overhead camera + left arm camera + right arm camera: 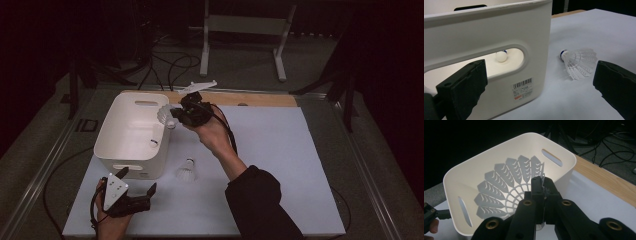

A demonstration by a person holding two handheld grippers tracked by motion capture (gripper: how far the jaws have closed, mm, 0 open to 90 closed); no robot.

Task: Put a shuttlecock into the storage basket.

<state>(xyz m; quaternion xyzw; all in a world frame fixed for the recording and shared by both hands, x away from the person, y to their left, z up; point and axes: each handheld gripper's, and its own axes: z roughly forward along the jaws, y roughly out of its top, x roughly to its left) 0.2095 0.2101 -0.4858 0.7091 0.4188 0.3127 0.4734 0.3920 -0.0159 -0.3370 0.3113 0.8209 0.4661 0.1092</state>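
Three shuttlecocks from above: one (164,114) clamped in my right tool (186,113) over the white bin's (112,131) right rim, one (153,144) inside the bin, one (187,170) on the counter (280,165) just right of it. My left tool's (536,87) view has jaws wide apart near the bin's front wall. My right tool's view shows the skirt (506,187) over the bin mouth; I'd release only once clear of the rim.

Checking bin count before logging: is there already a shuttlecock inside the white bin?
Yes: in the left gripper view a shuttlecock's white cork tip with a blue band shows through the handle slot of the white bin.
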